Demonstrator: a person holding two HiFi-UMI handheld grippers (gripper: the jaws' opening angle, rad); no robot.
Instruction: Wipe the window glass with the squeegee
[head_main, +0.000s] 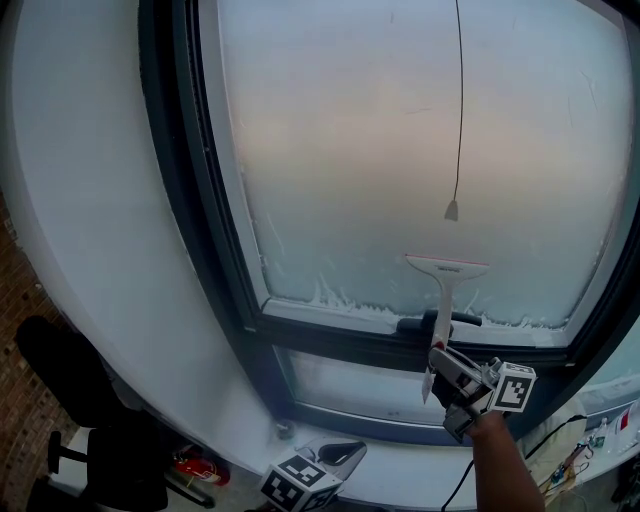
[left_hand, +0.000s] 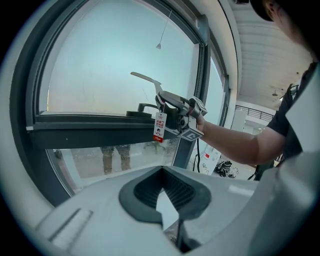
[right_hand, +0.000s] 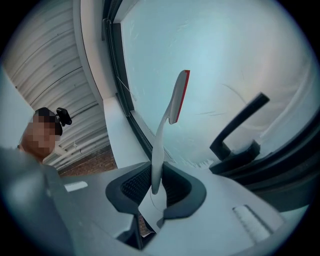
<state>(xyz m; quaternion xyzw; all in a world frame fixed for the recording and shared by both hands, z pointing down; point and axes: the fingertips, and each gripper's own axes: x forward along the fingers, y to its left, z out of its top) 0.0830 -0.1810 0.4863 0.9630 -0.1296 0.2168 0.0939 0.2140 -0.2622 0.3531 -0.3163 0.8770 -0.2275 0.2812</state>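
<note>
Two hand-held grippers are in view. Your right hand-held gripper (head_main: 440, 362) (right_hand: 155, 192) clamps the white squeegee (head_main: 447, 285) (right_hand: 172, 102) by its handle. The squeegee's blade sits level against the lower window glass (head_main: 400, 150), just above the dark window handle (head_main: 440, 322). Your left hand-held gripper (head_main: 340, 455) (left_hand: 165, 197) hangs low near the sill, jaws narrowly apart, nothing between them.
</note>
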